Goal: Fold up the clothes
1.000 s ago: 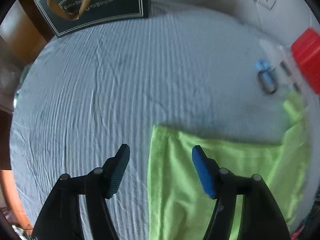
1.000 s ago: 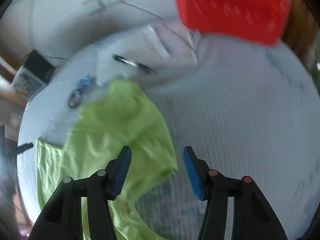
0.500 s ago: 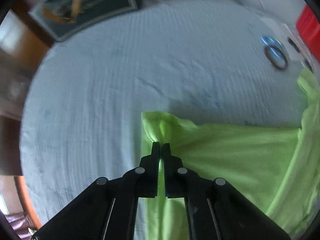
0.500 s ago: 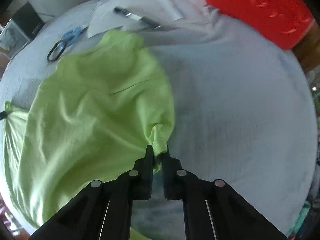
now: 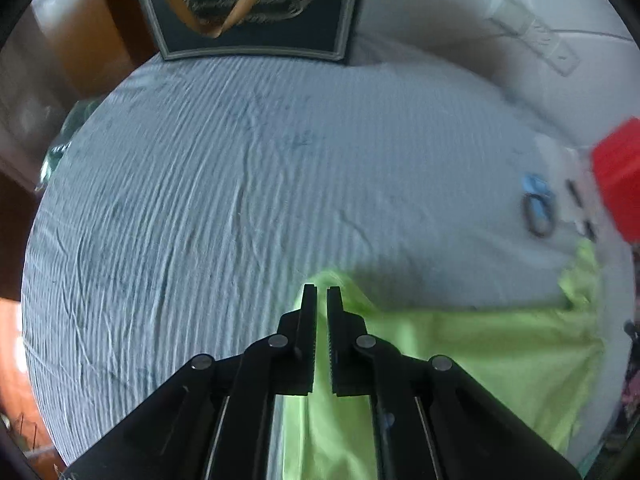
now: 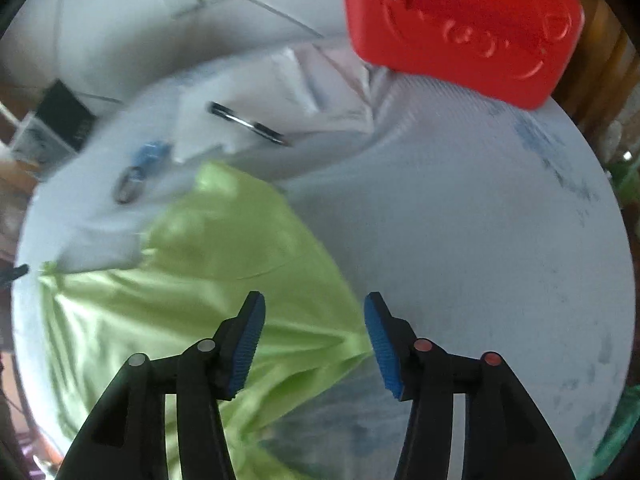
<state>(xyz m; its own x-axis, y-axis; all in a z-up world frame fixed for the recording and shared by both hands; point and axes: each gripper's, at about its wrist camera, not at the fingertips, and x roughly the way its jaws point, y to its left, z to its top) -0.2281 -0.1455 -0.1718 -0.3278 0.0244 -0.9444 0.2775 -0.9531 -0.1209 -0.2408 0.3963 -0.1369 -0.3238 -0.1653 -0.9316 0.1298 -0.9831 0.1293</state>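
Observation:
A lime-green garment lies on the round table's pale blue ribbed cloth, spread toward the lower right in the left wrist view. My left gripper is shut on the garment's near left corner, with cloth bunched at the tips. In the right wrist view the garment covers the lower left of the table. My right gripper stands open over the garment's right edge, and a fold of it lies loose below the blue pads.
A red plastic container stands at the back right. Blue-handled scissors, a pen and papers lie beyond the garment. A dark box with a tan ribbon stands at the far edge. A power strip hangs on the wall.
Both grippers went from open to shut on the garment's corners. Since then the right gripper has opened and let go of the cloth, while the left stays shut on its corner.

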